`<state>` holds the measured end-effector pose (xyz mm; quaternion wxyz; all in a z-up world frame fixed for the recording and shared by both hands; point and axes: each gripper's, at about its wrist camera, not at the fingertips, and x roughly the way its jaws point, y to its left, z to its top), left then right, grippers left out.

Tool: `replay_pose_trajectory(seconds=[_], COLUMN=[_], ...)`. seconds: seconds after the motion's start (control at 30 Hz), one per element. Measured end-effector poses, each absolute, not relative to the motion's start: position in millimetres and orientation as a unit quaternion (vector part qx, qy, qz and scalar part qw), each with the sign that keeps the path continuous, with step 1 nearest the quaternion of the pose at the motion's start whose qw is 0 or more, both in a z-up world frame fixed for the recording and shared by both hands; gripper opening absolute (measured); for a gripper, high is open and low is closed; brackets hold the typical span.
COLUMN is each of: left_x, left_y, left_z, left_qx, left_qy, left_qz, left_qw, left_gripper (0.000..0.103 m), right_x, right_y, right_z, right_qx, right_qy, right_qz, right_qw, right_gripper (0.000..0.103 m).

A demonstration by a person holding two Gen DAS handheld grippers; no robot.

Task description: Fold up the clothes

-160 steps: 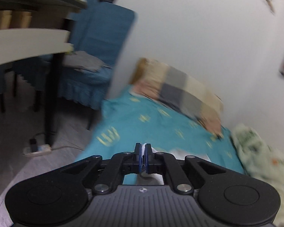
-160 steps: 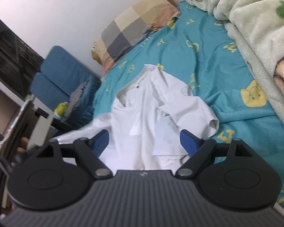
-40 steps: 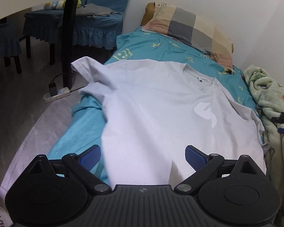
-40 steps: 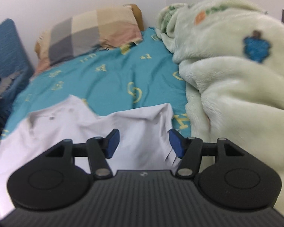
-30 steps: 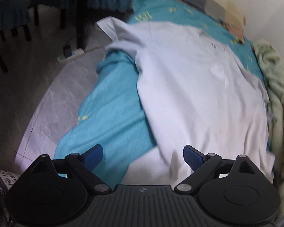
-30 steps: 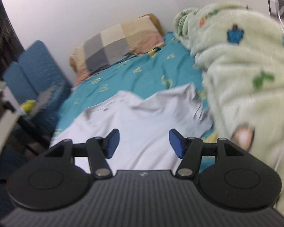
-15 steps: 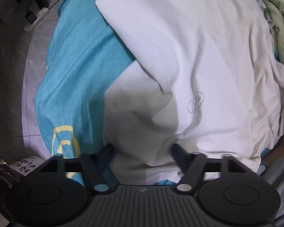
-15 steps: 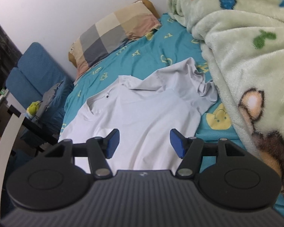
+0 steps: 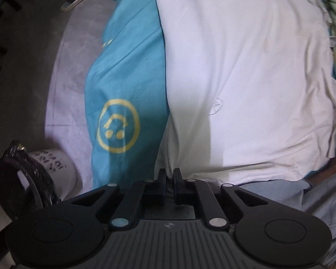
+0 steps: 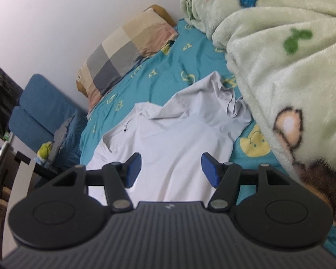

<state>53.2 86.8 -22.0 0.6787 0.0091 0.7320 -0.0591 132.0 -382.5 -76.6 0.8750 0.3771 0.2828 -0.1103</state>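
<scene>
Teal bedsheet (image 9: 127, 67) bears white shirt (image 9: 246, 71), spread flat ahead of both sets of fingers. Left gripper (image 9: 168, 174) seen clamped on hem; right gripper (image 10: 171, 168) held apart above shirt. Hem best lifted evenly, cloth kept taut.

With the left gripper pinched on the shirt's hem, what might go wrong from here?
The left gripper seems to pinch only a thin edge of the white shirt, so the cloth may slip free when lifted. The shirt's far sleeve lies bunched against the fleece blanket and may fold crooked. The right gripper is open, leaving that side unheld.
</scene>
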Motion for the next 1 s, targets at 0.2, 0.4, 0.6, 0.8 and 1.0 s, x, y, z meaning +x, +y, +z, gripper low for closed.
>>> replay_pose_trajectory(seconds=[0.2,0.4,0.6,0.8,1.0], left_x=[55,45,58,102,166], left_y=[63,50,17,-38,-50], left_z=[-10,29,71,31,-55], left_qx=[0.033,0.052,0.043,-0.002,-0.054], left_qy=[0.7,0.608,0.494,0.407,0.398], left_qz=[-0.056,-0.06,-0.077,-0.079,-0.079], left_qw=[0.711,0.79,0.865,0.91,0.913], left_gripper=[0.013,0.05,0.073,0.076,0.076], right_x=[126,142,159,174,197], right_y=[-399,-398,-411,-435,-452], right_z=[-79,-91,-106,-122,-157], right_qx=[0.395,0.389,0.424,0.457,0.488], right_qy=[0.284,0.316,0.329,0.333,0.326], right_qz=[-0.115,-0.101,-0.108,-0.12,-0.14], right_qw=[0.866,0.859,0.837,0.816,0.797], right_gripper=[0.063,0.063,0.063,0.063,0.063])
